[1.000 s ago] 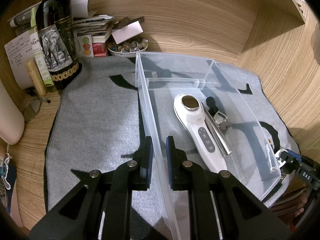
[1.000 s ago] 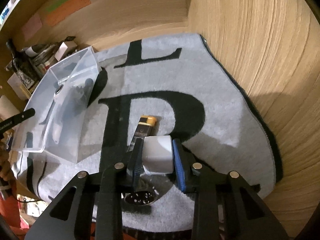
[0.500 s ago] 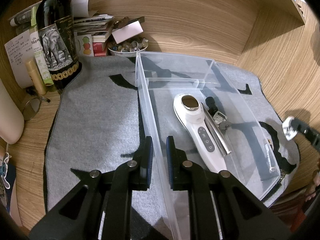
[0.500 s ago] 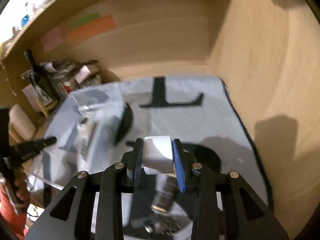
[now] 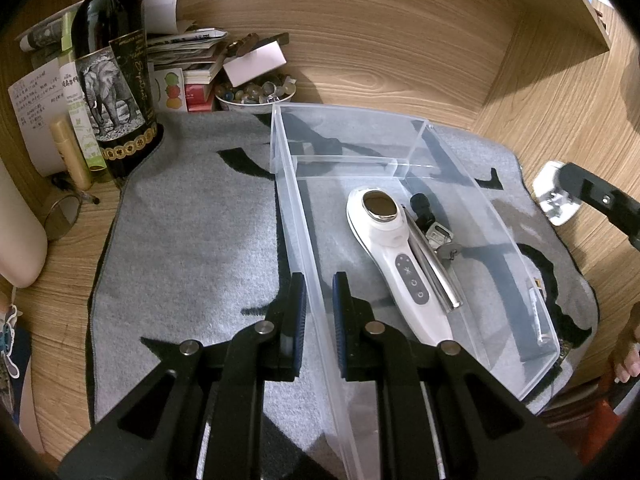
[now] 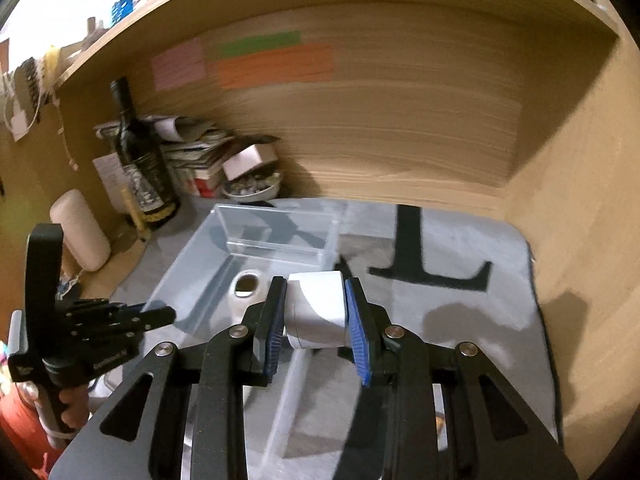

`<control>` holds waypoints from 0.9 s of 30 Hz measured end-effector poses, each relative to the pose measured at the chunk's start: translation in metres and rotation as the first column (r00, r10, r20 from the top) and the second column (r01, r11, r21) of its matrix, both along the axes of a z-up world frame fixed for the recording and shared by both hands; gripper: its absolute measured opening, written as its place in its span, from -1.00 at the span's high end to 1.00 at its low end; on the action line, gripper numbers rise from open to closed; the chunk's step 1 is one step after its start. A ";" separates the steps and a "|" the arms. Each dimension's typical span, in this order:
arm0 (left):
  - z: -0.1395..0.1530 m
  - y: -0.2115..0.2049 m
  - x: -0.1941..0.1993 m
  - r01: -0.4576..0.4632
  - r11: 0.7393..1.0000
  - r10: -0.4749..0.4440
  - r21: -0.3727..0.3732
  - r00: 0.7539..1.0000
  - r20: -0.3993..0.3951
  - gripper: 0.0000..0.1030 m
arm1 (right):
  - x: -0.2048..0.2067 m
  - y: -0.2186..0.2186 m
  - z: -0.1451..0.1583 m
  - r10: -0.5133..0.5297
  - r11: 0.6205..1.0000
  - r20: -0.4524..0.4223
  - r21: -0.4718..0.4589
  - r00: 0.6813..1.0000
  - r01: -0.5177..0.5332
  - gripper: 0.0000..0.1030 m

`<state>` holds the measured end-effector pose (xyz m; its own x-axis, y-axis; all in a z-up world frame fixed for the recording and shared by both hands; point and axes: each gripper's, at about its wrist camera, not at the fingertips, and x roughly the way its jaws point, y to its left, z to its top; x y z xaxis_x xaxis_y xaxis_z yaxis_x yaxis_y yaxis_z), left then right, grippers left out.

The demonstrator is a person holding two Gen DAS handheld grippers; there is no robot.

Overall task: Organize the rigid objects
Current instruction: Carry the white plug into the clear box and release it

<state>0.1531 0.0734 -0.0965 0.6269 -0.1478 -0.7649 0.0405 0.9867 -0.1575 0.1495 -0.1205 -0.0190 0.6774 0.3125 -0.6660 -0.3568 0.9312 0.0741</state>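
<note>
A clear plastic bin [image 5: 288, 184] lies on the grey mat [image 5: 192, 240]. Its long left wall runs between the pads of my left gripper [image 5: 320, 304], which is shut on it. Inside lie a white handheld device [image 5: 384, 248], a metal rod [image 5: 434, 268] and keys [image 5: 440, 240]. My right gripper [image 6: 316, 316] is shut on a white plug-like block [image 6: 320, 308] and holds it in the air above the bin's [image 6: 192, 264] near end. In the left wrist view that block [image 5: 554, 200] hangs just right of the bin. The left gripper [image 6: 168, 314] shows at the left of the right wrist view.
A dark wine bottle [image 5: 112, 92], a stack of papers [image 5: 188, 48] and a bowl of beads [image 5: 256, 94] crowd the back left corner. A cream cylinder [image 5: 16, 232] lies at the left edge. Wooden walls close in behind and on the right.
My right gripper has lifted the white block off the mat, away from the lighter, and carried it up and across to the bin. The left gripper has stayed still on the bin wall.
</note>
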 end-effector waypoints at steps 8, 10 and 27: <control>0.000 0.000 0.000 0.000 1.000 0.000 -0.001 1.000 0.000 0.75 | 0.017 0.030 -0.014 0.071 0.996 -0.041 -0.056 0.997 -0.073 0.48; 0.000 0.000 0.000 0.000 1.000 0.000 -0.002 1.000 0.000 0.75 | 0.020 0.035 -0.018 0.086 0.994 -0.058 -0.062 0.995 -0.090 0.48; 0.000 -0.001 -0.001 0.002 1.000 -0.002 -0.005 1.000 0.000 0.75 | 0.045 0.068 -0.049 0.159 0.970 -0.163 -0.157 0.974 -0.185 0.48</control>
